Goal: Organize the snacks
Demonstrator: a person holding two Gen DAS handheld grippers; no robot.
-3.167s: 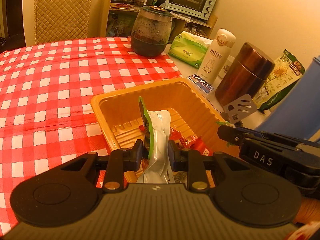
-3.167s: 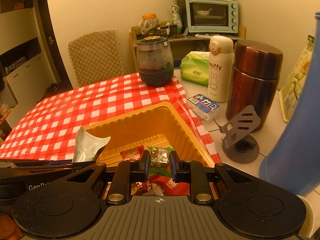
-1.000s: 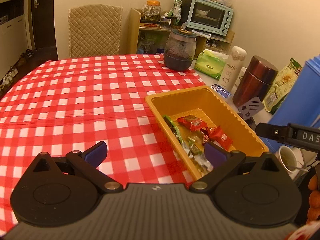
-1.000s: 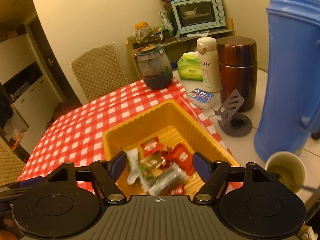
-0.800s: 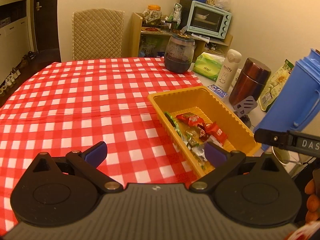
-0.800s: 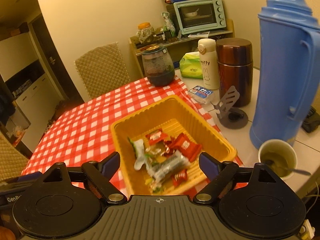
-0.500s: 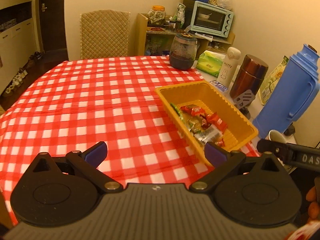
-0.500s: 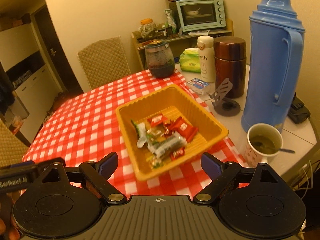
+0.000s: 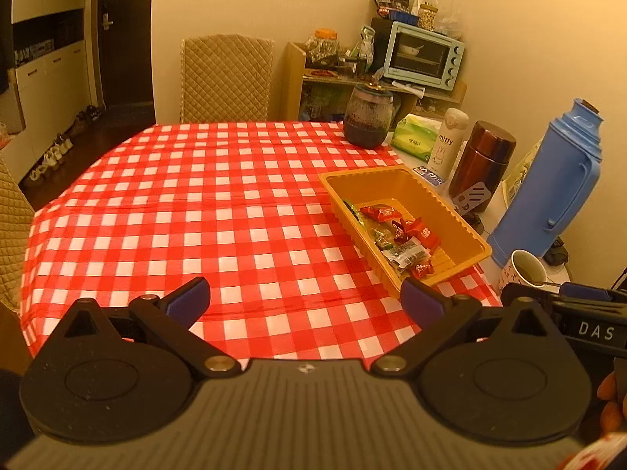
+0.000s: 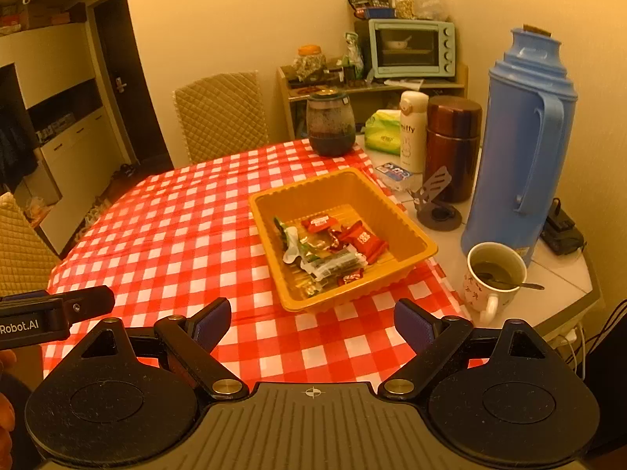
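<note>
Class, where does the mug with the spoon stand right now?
In the right wrist view, the mug stands right of the yellow tray, on bare tabletop in front of the blue thermos.

Red-checked tablecloth (image 10: 176, 235) bare across left and near side: wide free passage. Yellow tray (image 10: 425, 248) with snack packets (image 10: 333, 248) sits at cloth's right edge, open from above. Right of tray crowded: mug with spoon (image 10: 493, 274) near front corner, blue thermos (image 10: 521, 145), brown flask (image 10: 452, 145), white bottle (image 10: 411, 133), phone stand (image 10: 435, 199). Dark jar (image 10: 330, 123) behind tray.
</note>
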